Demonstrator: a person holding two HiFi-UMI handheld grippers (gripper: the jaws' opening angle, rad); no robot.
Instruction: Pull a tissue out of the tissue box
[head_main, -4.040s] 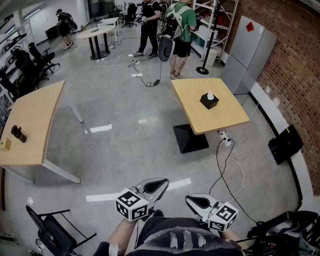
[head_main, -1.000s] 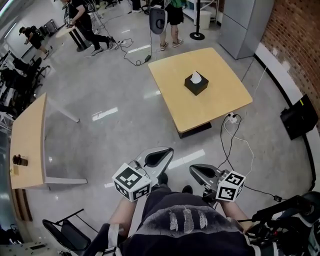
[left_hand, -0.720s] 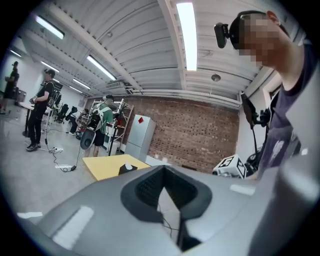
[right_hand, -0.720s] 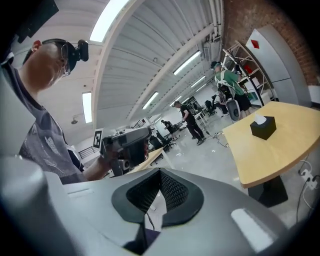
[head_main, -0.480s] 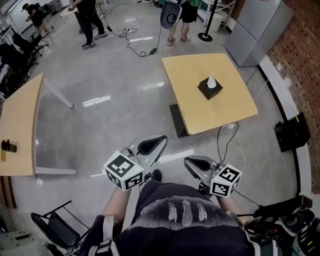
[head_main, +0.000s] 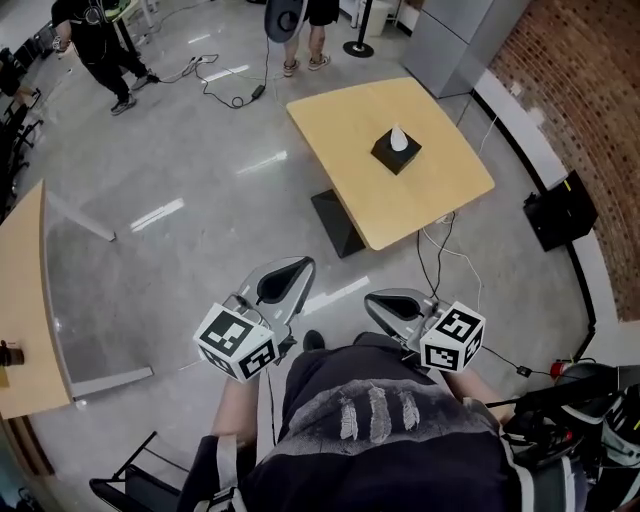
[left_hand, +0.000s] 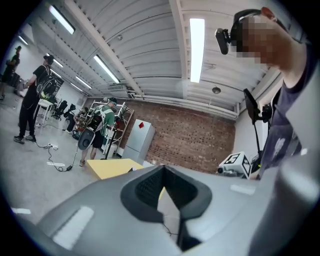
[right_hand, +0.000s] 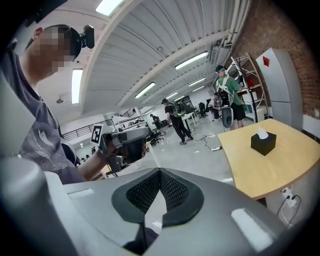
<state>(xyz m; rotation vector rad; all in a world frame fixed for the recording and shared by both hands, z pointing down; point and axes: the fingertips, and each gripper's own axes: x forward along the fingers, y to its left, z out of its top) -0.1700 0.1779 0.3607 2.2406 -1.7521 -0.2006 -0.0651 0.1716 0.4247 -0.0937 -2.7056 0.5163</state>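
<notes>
At the far left edge of the head view a wooden table (head_main: 25, 290) is cut off by the frame. A small dark thing (head_main: 8, 353) on it is too small to tell. A chair (head_main: 125, 487) shows partly at the bottom left corner. A person (head_main: 98, 35) stands at the top left, well away, with cables (head_main: 225, 80) lying on the grey floor (head_main: 180, 170) nearby.

Low in the middle, the left gripper (head_main: 284, 270) has its jaws pressed together with nothing between them. Just to its right, the right gripper (head_main: 384, 300) is likewise closed and empty. Both are well apart from the square table (head_main: 440, 195) ahead, with open floor between.

The black tissue box (head_main: 395, 155) sits near the middle of that table, and a white tissue (head_main: 398, 135) stands out of its top. The table's dark base (head_main: 338, 222) rests on the floor under its near-left side. A thin cable (head_main: 420, 260) trails over the floor by the near corner, between the right gripper and the table.

Further right a black case (head_main: 558, 210) stands by the brick wall (head_main: 590, 90), and a grey cabinet (head_main: 455, 40) stands beyond the table. Another person's legs (head_main: 305, 45) are cut off at the top edge.

In the left gripper view the gripper's own body hides most of the square table, and the box cannot be made out there.
</notes>
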